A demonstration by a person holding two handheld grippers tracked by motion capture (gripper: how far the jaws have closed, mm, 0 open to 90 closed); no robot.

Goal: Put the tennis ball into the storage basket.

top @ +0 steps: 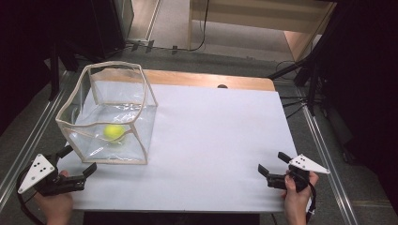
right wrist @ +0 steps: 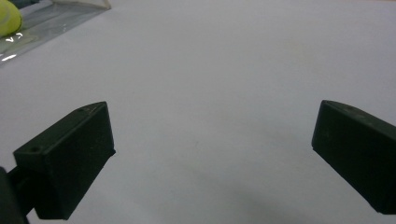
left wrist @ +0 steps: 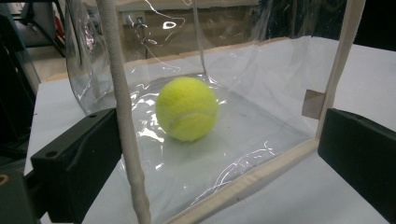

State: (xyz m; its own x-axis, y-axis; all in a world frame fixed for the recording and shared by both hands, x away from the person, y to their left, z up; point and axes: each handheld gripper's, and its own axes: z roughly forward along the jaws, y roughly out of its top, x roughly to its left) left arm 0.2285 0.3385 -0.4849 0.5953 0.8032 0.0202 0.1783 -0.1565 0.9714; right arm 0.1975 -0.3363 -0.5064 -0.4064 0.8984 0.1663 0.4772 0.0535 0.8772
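Nearest the person's edge of the table (top: 211, 140), 2 hands come in from below, each holding a gripper; the left hand (top: 52, 204) holds the left gripper (top: 80, 160), whose 2 black jaws stand wide apart and grasp nothing, one on each side of the near corner of a clear plastic bag (top: 110, 115); in the left gripper view that corner's cream-trimmed upright edge rises just in front of the left jaw, and I cannot tell whether jaw and trim touch; the right hand (top: 296, 199) holds the right gripper (top: 273, 163) well apart from the bag, at the table's near right, its jaws likewise spread over bare white surface with nothing between them.

Farther in, the bag stands open-topped and box-shaped on the left part of the white sheet; a yellow tennis ball (top: 114, 132) rests on its floor, seen through the transparent wall.

Beyond the sheet a strip of wooden tabletop (top: 206, 78) shows at the far edge; past it lies grey floor (top: 244, 35) with dark cables (top: 204, 28).
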